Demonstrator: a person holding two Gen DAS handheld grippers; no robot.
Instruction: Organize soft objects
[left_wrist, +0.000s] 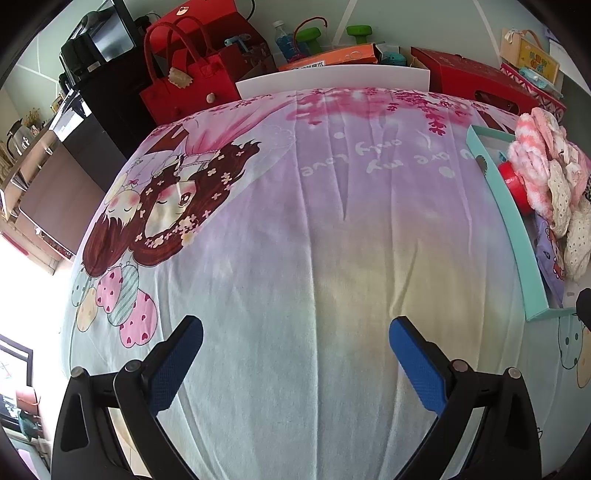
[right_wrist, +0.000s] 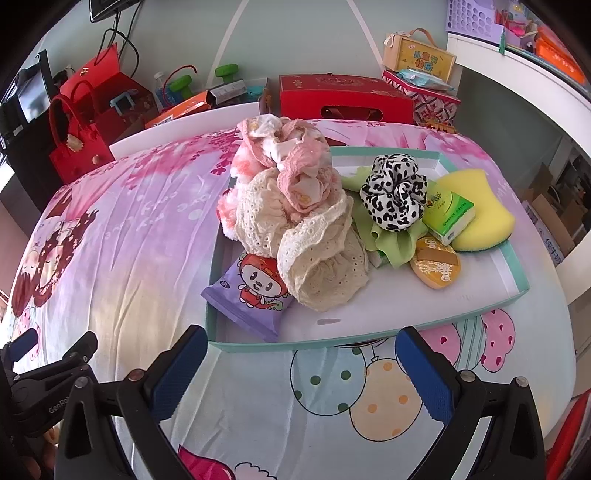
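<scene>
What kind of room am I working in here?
Probably a home room used for storage: a cartoon-printed sheet covers the surface, with red gift bags, green dumbbells and boxed goods stacked behind it.

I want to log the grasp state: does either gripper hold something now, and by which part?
Nothing is held. The left gripper is open over the bare bedsheet, and the right gripper is open just before the teal tray.
</scene>
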